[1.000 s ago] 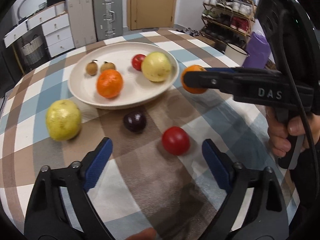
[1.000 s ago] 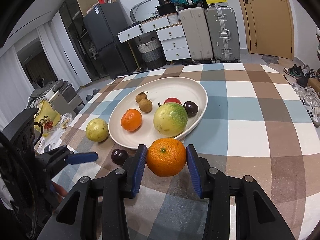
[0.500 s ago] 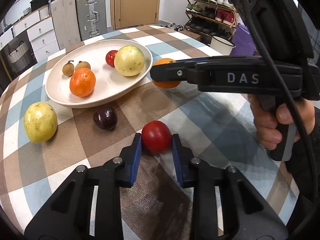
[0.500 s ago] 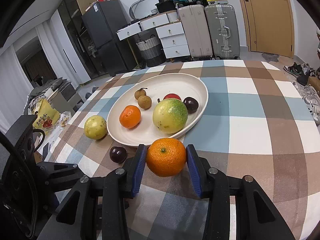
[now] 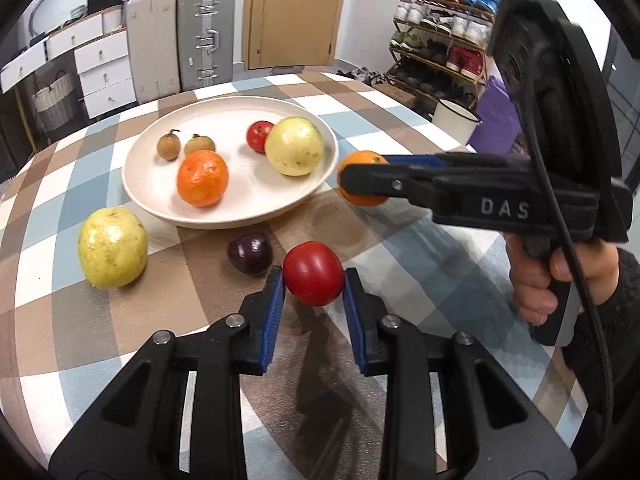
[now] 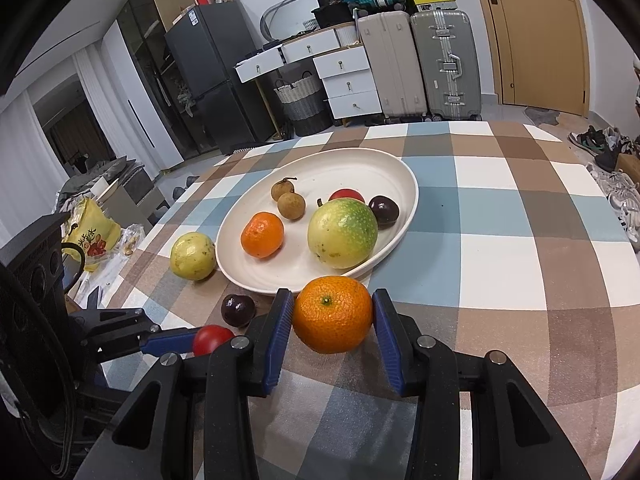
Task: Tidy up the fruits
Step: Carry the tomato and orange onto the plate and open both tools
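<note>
Small round red tomato-like fruit pinched snug between the blue pads of the left gripper, just off the tablecloth near the front edge. Round orange mandarin clamped in the right gripper, beside the cream oval plate's near rim. Best lifted clear of the rim, lowered into bare spots, then released gently so nothing rolls.

Table: checked cloth, brown, blue-grey, white squares.
Plate: cream, plain.
Left claw: black frame, blue pads; red tomato between pads.
Right claw: black, blue pads; orange mandarin, green stem dot.
On plate: second mandarin orange; guava yellow-green, speckled; two longans tan-brown.
Beside plate: yellow guava; dark purple passion fruit.
</note>
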